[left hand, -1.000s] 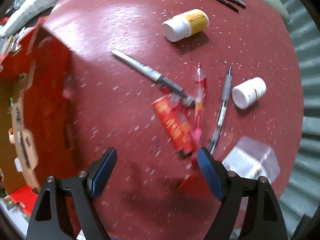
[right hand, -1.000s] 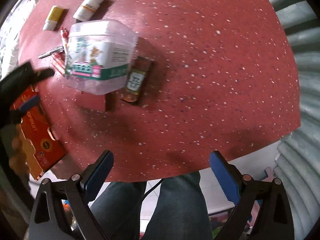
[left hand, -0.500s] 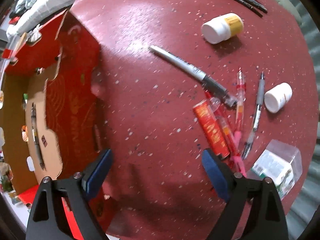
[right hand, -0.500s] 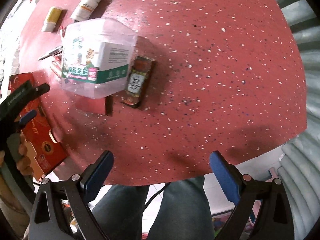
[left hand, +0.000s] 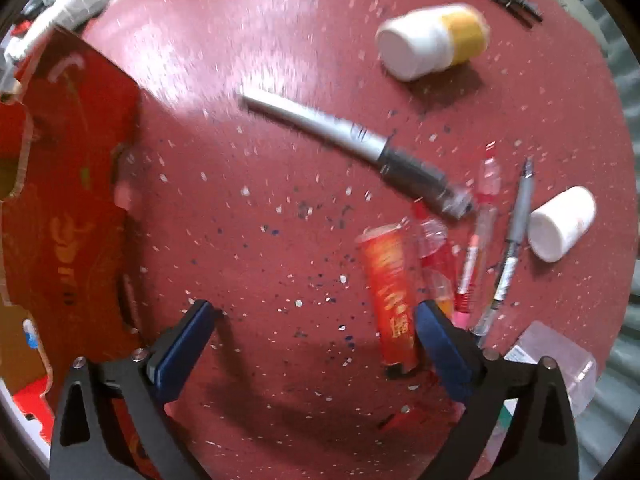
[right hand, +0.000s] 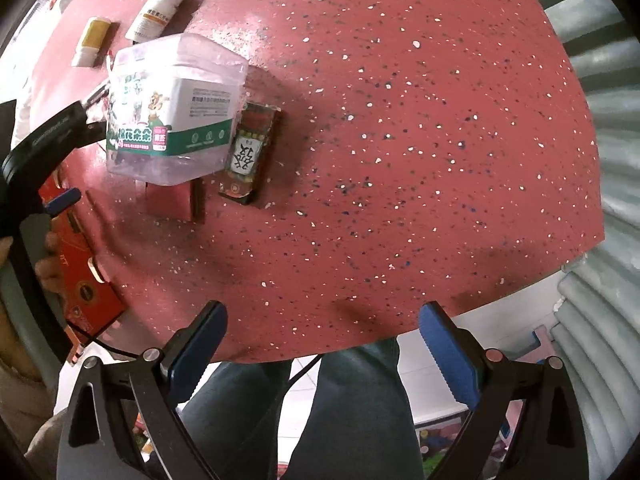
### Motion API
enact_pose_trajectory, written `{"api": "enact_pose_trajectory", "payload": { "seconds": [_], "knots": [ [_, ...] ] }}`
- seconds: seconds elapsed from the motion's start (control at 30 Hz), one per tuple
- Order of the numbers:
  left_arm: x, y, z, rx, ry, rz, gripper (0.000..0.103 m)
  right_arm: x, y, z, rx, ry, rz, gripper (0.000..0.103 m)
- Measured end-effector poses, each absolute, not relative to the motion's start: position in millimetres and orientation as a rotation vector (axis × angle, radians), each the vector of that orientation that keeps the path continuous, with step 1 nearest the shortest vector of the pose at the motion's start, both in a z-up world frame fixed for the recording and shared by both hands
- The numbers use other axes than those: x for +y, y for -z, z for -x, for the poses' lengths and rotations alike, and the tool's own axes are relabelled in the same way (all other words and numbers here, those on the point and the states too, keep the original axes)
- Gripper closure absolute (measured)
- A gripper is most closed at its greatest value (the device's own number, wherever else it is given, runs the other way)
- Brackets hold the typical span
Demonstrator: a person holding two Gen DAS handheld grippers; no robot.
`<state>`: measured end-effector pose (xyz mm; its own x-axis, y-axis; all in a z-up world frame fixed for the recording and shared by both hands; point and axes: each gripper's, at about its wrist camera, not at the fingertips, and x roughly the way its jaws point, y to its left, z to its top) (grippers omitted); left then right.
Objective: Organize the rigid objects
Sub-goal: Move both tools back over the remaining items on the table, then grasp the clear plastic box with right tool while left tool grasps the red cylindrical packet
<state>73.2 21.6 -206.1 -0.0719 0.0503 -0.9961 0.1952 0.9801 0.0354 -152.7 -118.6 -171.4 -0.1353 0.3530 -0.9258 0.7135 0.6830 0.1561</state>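
Orange tube (left hand: 390, 296) just beside left claw's (left hand: 316, 344) right finger, untouched

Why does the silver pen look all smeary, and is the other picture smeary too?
In the left wrist view the silver pen and the yellow-capped bottle are streaked by motion blur, and a pale glare patch lies on the red table. In the right wrist view the clear plastic box and its label look sharp; both views bulge like a fishbowl.
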Motion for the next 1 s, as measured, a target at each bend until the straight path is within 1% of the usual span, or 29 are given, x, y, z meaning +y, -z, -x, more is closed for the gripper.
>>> {"api": "enact_pose_trajectory", "payload": {
  "seconds": [0.07,0.17,0.23,0.4,0.63,0.77,0.83,0.87,0.93,1.0],
  "knots": [
    [27,208,-78,1.654,0.126,-0.165,0.000,-116,171,150,1.744,0.382,-0.852,0.006],
    [41,201,-84,1.609,0.094,-0.235,0.000,-115,170,147,1.737,0.377,-0.842,0.006],
    [44,201,-85,1.615,0.109,-0.262,0.000,-117,169,143,1.728,0.379,-0.846,0.006],
    [32,195,-76,1.567,0.159,-0.340,0.000,-121,168,131,1.709,0.395,-0.845,0.006],
    [7,195,-74,1.572,0.163,-0.317,0.000,-125,158,92,1.630,0.443,-0.846,0.006],
    [9,198,-69,1.552,0.203,-0.351,0.000,-124,159,61,1.601,0.492,-0.827,0.006],
    [9,205,-68,1.564,0.216,-0.332,0.000,-122,163,48,1.593,0.523,-0.821,0.006],
    [13,207,-70,1.579,0.222,-0.304,0.000,-120,165,45,1.592,0.534,-0.817,0.003],
    [21,214,-77,1.608,0.227,-0.245,0.000,-118,168,35,1.564,0.540,-0.842,0.003],
    [19,214,-76,1.596,0.236,-0.261,0.000,-116,169,27,1.554,0.554,-0.854,0.003]
  ]
}}
